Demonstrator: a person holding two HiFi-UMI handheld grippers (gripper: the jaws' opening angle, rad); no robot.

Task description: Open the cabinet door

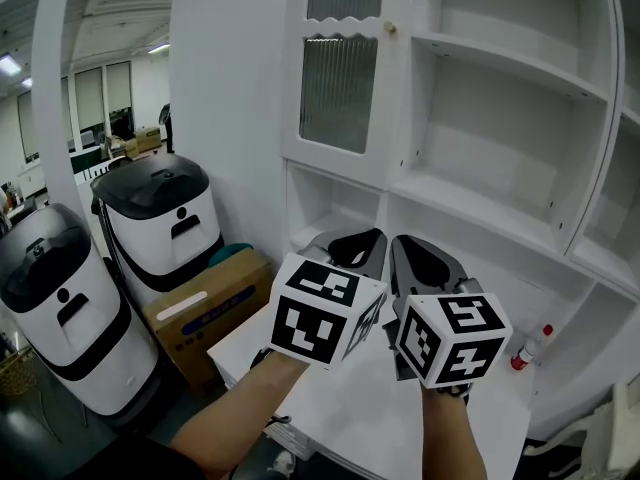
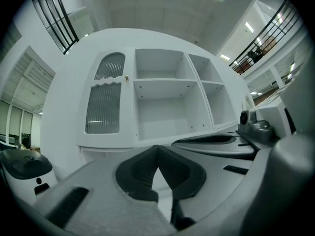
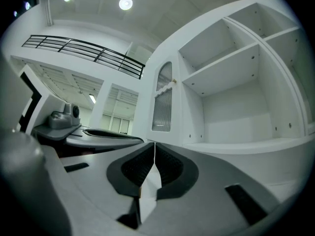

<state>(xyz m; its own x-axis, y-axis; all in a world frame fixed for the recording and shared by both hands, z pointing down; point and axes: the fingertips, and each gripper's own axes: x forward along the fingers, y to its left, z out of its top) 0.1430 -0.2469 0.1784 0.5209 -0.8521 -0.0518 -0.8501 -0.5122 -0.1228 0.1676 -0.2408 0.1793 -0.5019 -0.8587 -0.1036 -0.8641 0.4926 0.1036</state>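
Note:
The white cabinet's door [image 1: 338, 88], with a ribbed glass pane, stands closed at the upper middle of the head view. A small knob [image 1: 390, 28] sits near its top right corner. The door [image 2: 104, 107] and knob [image 2: 126, 76] also show in the left gripper view, and the door [image 3: 163, 104] and knob [image 3: 173, 81] in the right gripper view. My left gripper [image 1: 362, 248] [image 2: 157, 149] and right gripper [image 1: 415, 253] [image 3: 154, 146] are held side by side below the door, well short of it. Both are shut, with nothing between their jaws.
Open white shelves [image 1: 510, 78] fill the cabinet to the right of the door. A white table [image 1: 340, 408] lies under my hands, with a red-capped bottle [image 1: 530, 348] at its right. Two white-and-black bins [image 1: 160, 218] [image 1: 60, 298] and a cardboard box [image 1: 205, 308] stand at the left.

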